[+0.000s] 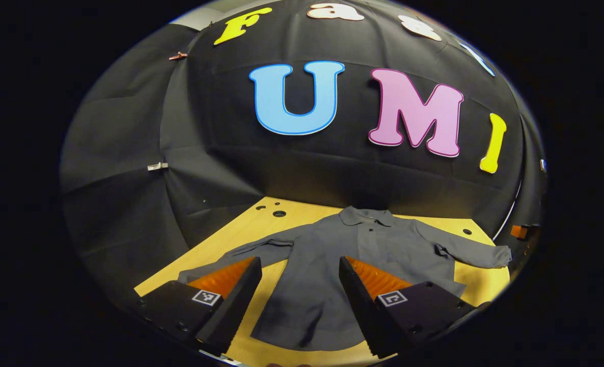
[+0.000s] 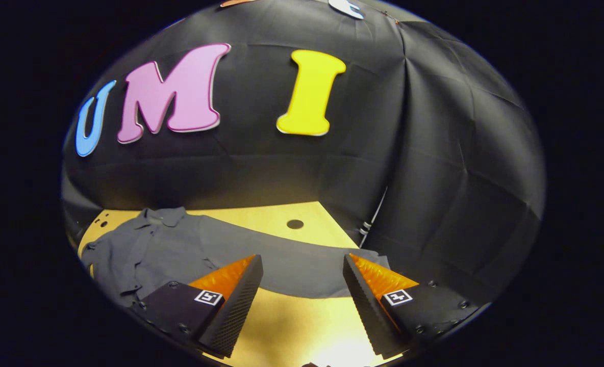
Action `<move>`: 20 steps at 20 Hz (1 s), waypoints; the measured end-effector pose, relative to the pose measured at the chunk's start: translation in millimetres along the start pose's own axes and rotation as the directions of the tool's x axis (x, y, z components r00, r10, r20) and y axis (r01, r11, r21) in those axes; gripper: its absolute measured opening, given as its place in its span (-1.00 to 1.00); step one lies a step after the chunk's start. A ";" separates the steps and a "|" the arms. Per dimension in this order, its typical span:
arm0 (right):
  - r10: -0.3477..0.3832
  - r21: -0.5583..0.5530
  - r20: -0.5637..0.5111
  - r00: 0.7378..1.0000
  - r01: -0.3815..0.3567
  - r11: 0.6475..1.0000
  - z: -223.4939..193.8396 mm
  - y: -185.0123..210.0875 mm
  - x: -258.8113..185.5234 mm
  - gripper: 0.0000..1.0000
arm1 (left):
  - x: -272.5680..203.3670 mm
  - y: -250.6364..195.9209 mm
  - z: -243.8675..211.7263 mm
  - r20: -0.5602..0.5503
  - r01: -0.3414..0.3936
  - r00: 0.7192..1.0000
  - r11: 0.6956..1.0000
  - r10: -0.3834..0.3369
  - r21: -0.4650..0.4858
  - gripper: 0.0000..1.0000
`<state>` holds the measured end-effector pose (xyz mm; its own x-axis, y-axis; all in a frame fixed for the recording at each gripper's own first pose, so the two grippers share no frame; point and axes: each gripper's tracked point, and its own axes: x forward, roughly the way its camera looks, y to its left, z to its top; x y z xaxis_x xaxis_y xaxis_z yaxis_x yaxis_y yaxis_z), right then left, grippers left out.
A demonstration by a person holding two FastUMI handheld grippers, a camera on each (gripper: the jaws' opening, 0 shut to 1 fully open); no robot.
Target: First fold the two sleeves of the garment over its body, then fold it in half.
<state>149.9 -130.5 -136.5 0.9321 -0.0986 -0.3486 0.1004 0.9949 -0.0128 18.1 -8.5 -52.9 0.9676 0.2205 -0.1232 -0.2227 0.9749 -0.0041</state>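
Note:
A dark grey long-sleeved shirt (image 1: pixel 332 255) lies flat on the wooden table (image 1: pixel 261 216), collar toward the back wall, both sleeves spread outward. My left gripper (image 1: pixel 300 265) hovers open above the shirt's lower body, with nothing between its fingers. In the right gripper view the shirt's body (image 2: pixel 149 250) lies at the left and one sleeve (image 2: pixel 302 265) stretches across to the right. My right gripper (image 2: pixel 302 262) hangs open just in front of that sleeve, holding nothing. The other sleeve (image 1: pixel 246 251) runs toward the table's left edge.
Black cloth walls close in the table at the back and both sides. Round holes (image 1: pixel 279 213) mark the tabletop near the back corners, one hole (image 2: pixel 295 224) behind the sleeve. Bare wood (image 2: pixel 292 326) lies in front of the sleeve.

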 end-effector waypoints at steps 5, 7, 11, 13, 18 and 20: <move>-0.082 0.010 -0.134 0.988 0.084 0.996 -34.3 -47.5 47.6 0.96 | 3.9 2.5 -10.0 -0.040 -0.030 0.999 0.999 0.030 -0.015 0.92; -0.113 -0.003 -0.166 0.980 0.114 0.994 -42.0 -65.5 63.8 0.96 | 5.7 7.9 -12.1 -0.055 -0.052 0.997 0.998 0.051 -0.018 0.92; -0.129 -0.038 -0.244 0.961 0.123 0.992 -64.0 -91.1 95.7 0.96 | 7.6 8.7 -18.8 -0.081 -0.079 0.994 0.997 0.077 -0.023 0.92; -0.138 -0.010 -0.277 0.951 0.141 0.990 -77.1 -101.0 111.2 0.96 | 8.0 11.7 -19.7 -0.082 -0.100 0.992 0.995 0.100 0.000 0.92; -0.201 0.063 -0.371 0.907 0.240 0.969 -101.7 -130.9 133.9 0.96 | 15.8 1.4 -28.9 -0.119 -0.097 0.988 0.995 0.096 -0.006 0.92; -0.213 0.085 -0.406 0.888 0.269 0.959 -114.2 -142.4 141.0 0.96 | 19.3 -4.5 -29.4 -0.125 -0.087 0.988 0.996 0.086 0.003 0.92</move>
<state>227.3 -283.4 -290.9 0.6653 -0.2901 -0.6879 0.3766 0.9260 -0.0263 34.3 -9.6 -84.5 0.9222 0.2981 -0.2464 -0.3054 0.9522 0.0092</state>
